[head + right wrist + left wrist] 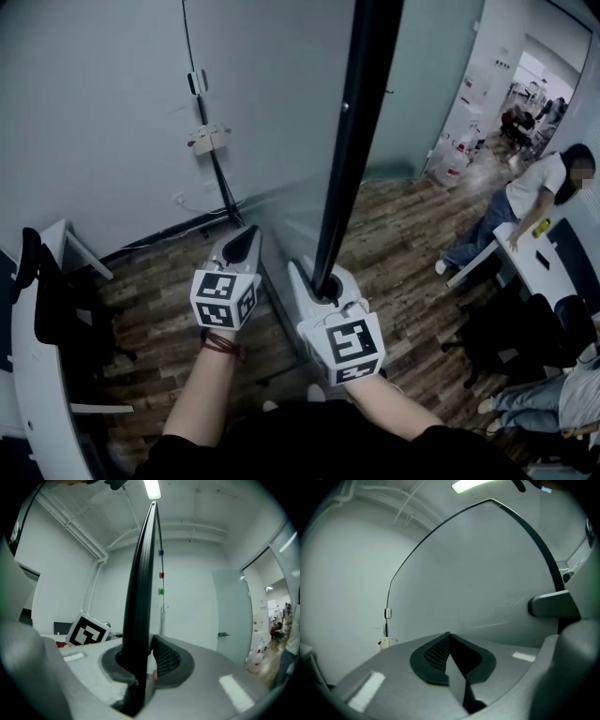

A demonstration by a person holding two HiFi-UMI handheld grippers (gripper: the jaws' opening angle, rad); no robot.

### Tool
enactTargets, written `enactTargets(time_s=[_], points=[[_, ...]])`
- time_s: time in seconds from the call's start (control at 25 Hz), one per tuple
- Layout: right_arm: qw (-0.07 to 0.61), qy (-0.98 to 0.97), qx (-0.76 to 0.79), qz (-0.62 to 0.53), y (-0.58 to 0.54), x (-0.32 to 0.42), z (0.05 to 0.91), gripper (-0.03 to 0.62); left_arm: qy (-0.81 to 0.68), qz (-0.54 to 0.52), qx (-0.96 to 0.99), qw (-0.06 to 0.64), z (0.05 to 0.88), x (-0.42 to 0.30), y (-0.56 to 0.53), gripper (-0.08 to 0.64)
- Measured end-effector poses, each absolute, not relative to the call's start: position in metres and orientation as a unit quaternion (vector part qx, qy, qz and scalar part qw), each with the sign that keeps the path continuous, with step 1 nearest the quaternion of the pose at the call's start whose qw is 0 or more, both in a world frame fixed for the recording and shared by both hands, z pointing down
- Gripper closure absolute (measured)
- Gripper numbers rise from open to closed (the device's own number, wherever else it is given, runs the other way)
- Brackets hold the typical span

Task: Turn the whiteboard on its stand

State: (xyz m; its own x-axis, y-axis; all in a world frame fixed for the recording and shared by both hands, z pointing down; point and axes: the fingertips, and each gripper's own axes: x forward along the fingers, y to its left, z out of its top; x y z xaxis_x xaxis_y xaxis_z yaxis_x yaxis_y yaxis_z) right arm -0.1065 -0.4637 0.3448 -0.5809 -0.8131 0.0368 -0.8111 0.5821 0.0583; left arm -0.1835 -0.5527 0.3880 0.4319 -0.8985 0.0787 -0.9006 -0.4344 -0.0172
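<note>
Just left of the whiteboard [352,141], the left gripper [248,234] has its dark, ribbed pads pressed together with nothing between them. It points at the board's smooth, pale, faintly glossy face. The whiteboard stands upright and shows edge-on in the head view. It is a thin flat panel rimmed by a slim black frame with a rounded corner. On that edge the right gripper [323,278] clamps the black frame between its dotted rubber pads, its grey plastic shell on either side.

person [544,192] leaning at white table [530,264] | black chair [61,305] left | water jugs [455,155] by doorway [525,75]
</note>
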Motion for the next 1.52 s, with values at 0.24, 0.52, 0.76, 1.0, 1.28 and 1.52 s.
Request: enactTargets(time_s=[0.24,0.52,0.76,1.0,1.28,1.52], points=[[0.031,-0.888,0.459,-0.016,-0.491,-0.129,0.345,0.537,-0.550,0.031,0.834,0.019,0.389,-0.218,-0.549,0.561],[0.032,-0.888,0.459,-0.020,-0.515,-0.149,0.346,0.537,-0.552,0.026,0.834,0.019,0.386,-0.226,-0.546,0.561],[0.034,-0.888,0.459,-0.025,-0.524,-0.156,0.348,0.535,-0.543,0.026,0.839,0.011,0.382,-0.219,-0.538,0.561],[0.039,-0.886,0.460,-0.033,-0.531,-0.165,0.348,0.534,-0.536,0.020,0.844,0.002,0.369,-0.211,-0.530,0.561],[0.082,-0.916,0.392,-0.026,-0.520,-0.168,0.353,0.484,-0.531,0.006,0.847,-0.002,0.355,-0.193,-0.516,0.561],[0.053,-0.931,0.361,-0.020,-0.488,-0.146,0.342,0.472,-0.518,0.007,0.855,-0.016,0.347,-0.181,-0.492,0.561]])
